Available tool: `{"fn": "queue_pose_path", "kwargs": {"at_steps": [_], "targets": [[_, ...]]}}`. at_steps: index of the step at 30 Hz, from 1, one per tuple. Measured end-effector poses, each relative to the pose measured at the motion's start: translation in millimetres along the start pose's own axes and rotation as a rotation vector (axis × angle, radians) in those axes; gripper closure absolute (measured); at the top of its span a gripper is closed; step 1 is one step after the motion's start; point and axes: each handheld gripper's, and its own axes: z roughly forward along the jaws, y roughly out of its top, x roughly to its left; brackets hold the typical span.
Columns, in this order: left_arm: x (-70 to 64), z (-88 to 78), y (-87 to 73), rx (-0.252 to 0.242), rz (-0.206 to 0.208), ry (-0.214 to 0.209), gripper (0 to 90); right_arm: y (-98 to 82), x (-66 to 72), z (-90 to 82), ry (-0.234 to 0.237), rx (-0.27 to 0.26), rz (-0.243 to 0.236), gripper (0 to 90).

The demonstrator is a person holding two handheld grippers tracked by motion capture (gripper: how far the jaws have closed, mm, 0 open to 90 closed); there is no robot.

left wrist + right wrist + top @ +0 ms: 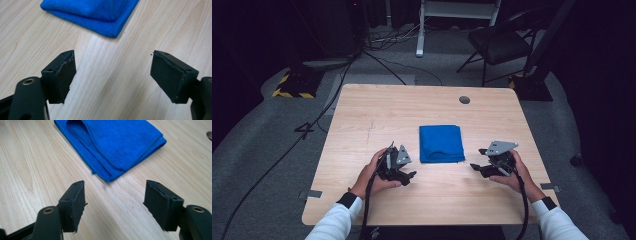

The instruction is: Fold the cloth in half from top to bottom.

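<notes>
Bright tabletop, dark surroundings, sharp close-ups.

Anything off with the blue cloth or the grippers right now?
Nothing stands out. The blue cloth lies folded flat on the table, its layers slightly offset. The left gripper and right gripper sit open beside it, holding nothing.

The cloth (pixel 441 143) is soft, fuzzy blue fabric. The counter (pixel 377 115) is pale matt wood with fine grain. The pads (pixel 65 75) look rough black rubber.

White sleeves (pixel 337 222) with dark cuffs; black hand-held gripper (pixel 411 176) bears a grey plate.
</notes>
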Motion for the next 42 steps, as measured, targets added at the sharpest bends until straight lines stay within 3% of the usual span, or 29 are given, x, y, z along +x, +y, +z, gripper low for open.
{"fn": "queue_pose_path", "kwargs": {"at_steps": [7,13,27,37,42], "targets": [[-5.7,-12.0,-18.9,0.015,0.0,0.032,19.7,-20.6,-2.0,-16.9,-0.022,0.003,0.025,31.2],[-7.0,-24.1,-40.0,0.014,-0.028,0.044,19.7,-43.8,-5.1,-31.7,-0.033,0.016,0.065,28.5],[-3.3,-45.6,-81.7,0.0,-0.142,0.026,17.9,-100.1,-8.4,-53.7,-0.082,0.047,0.189,23.7],[7.4,-51.2,-99.9,0.003,-0.216,0.052,17.9,-119.8,-16.7,-69.1,-0.129,0.026,0.27,23.3],[14.4,-55.4,-116.8,0.021,-0.266,0.081,18.0,-130.9,-22.2,-71.5,-0.159,0.048,0.315,21.9]]}}
